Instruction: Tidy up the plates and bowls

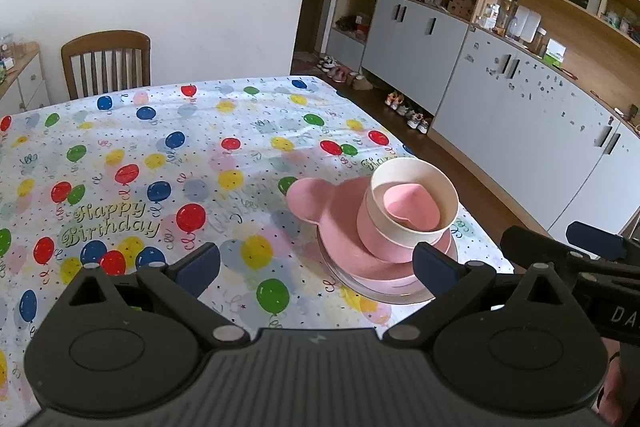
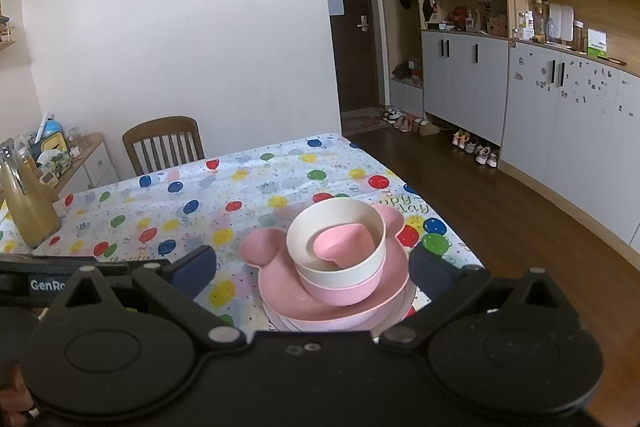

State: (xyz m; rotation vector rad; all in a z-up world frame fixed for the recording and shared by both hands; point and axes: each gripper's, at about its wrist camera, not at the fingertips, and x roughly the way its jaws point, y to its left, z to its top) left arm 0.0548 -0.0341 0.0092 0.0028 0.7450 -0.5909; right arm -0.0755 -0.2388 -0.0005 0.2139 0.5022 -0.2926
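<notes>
A table [image 1: 168,155] covered with a balloon-print birthday cloth fills the middle of the room, and a stack of dishes sits near its right-hand edge, close to the person holding the tools. At the bottom of the stack lies a pale round plate [image 2: 394,317], only partly visible. On it rests a pink plate [image 1: 320,223] with two rounded ears, like a cartoon mouse head. On that plate stands a pink bowl [image 2: 340,293], and nested inside it is a cream bowl [image 1: 412,203]. A small pink heart-shaped dish [image 2: 340,241] lies tilted inside the cream bowl.

The left gripper [image 1: 316,269] hangs above the cloth just beside the stack, its two blue-tipped fingers spread wide with nothing between them. Its right fingertip is at the near rim of the stack; whether it touches cannot be told. The right gripper [image 2: 312,267] hangs over the near side of the stack, its fingers also spread wide and empty, one on each side of the dishes, not gripping them.

A wooden chair [image 2: 164,143] stands at the far side of the table against a white wall. A yellowish bottle [image 2: 26,205] stands on the table's far left. Grey cabinets [image 2: 560,107] with open wooden shelves line the right wall, with shoes [image 2: 474,147] on the floor below
</notes>
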